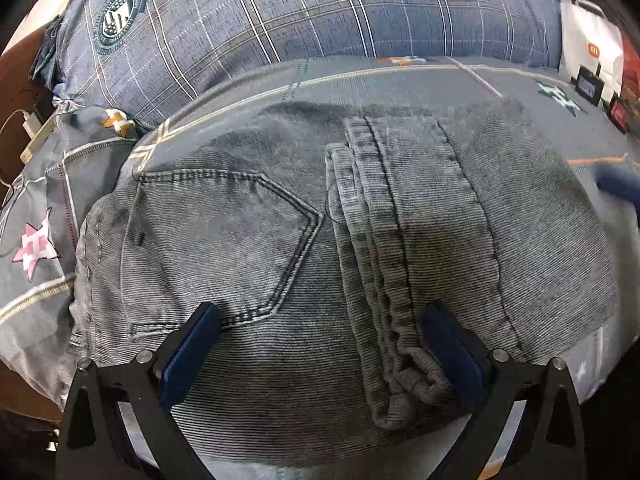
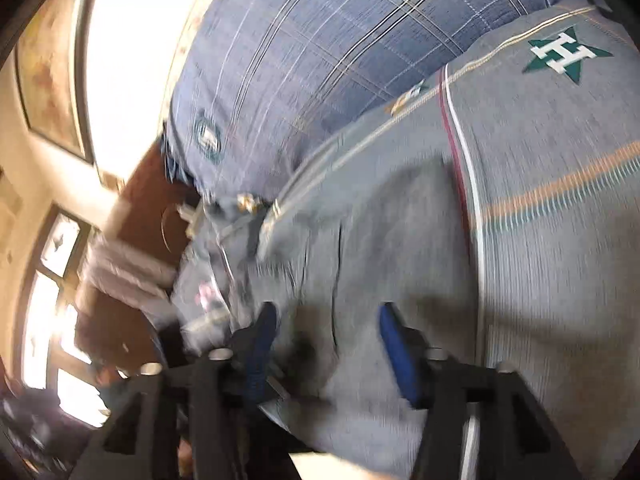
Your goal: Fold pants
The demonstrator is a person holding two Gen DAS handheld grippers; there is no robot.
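Note:
Grey denim pants (image 1: 280, 232) lie folded in a compact stack on the bed, back pocket (image 1: 224, 232) on top at the left, the leg hems (image 1: 384, 280) lying over the middle. My left gripper (image 1: 320, 320) is open just above the near part of the pants, one finger on each side of the hems, holding nothing. A blurred blue finger of my right gripper (image 1: 618, 186) shows at the right edge of the left wrist view. In the right wrist view, motion-blurred and tilted, my right gripper (image 2: 328, 320) is open and empty over the pants (image 2: 360, 248).
The bed has a grey-blue sheet (image 1: 460, 76) with star patches (image 2: 560, 56). A plaid blue duvet (image 1: 320, 12) is piled behind the pants. A white paper bag (image 1: 592, 56) stands at the far right. A charger and cable (image 1: 32, 124) lie at the left edge.

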